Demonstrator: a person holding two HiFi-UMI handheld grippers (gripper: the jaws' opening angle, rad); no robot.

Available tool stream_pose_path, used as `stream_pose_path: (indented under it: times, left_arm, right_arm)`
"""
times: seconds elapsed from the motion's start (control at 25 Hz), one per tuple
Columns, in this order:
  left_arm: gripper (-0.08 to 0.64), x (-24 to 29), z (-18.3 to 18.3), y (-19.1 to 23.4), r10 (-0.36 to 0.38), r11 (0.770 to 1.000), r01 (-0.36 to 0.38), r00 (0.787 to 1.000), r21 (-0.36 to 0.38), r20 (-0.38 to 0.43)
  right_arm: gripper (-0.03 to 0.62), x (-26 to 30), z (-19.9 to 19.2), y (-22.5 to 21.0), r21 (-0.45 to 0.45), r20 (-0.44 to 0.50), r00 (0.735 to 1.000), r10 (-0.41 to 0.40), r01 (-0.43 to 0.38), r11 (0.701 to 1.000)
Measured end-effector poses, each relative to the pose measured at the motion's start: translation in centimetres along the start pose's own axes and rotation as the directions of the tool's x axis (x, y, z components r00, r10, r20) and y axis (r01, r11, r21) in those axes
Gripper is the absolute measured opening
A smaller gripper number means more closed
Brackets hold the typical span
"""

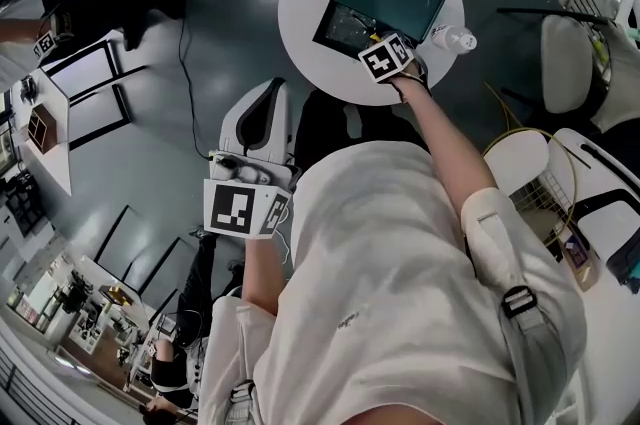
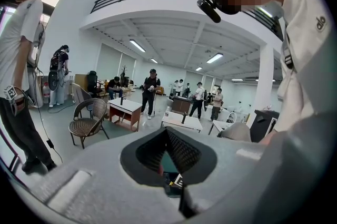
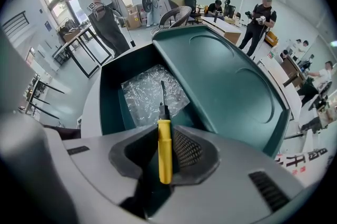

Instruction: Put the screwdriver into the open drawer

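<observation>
The screwdriver (image 3: 165,152) has a yellow handle and a dark shaft, and my right gripper (image 3: 167,136) is shut on the handle. Its shaft points out over the open drawer (image 3: 110,86) of a dark green cabinet (image 3: 231,86). Crinkled clear plastic (image 3: 142,96) lies in the drawer. In the head view the right gripper (image 1: 372,38) is at the open drawer (image 1: 340,28) on the round white table (image 1: 300,3). My left gripper (image 1: 270,93) hangs off the table near my body. In its own view the left gripper (image 2: 166,132) is shut on nothing and looks across the room.
A clear plastic bottle (image 1: 452,38) stands on the table right of the cabinet. White chairs (image 1: 570,43) and a wire chair (image 1: 540,173) are at the right. A black cable (image 1: 185,43) runs over the floor at the left. Several people stand across the room.
</observation>
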State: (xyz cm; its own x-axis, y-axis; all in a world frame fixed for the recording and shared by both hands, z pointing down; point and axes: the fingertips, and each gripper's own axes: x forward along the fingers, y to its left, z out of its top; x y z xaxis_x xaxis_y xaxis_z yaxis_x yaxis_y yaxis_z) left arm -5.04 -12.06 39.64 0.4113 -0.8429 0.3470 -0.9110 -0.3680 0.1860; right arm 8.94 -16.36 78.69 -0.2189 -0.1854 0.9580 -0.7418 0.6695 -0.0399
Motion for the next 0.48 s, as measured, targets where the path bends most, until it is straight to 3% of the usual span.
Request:
stream_pose_path:
  times: [0.48]
  left_arm:
    - [0.011, 0.32, 0.40, -0.32, -0.011, 1.000, 0.011, 1.000, 0.002, 0.010]
  right_arm:
    - [0.091, -0.74, 0.04, -0.04, 0.006, 0.025, 1.000, 0.003, -0.003, 1.000]
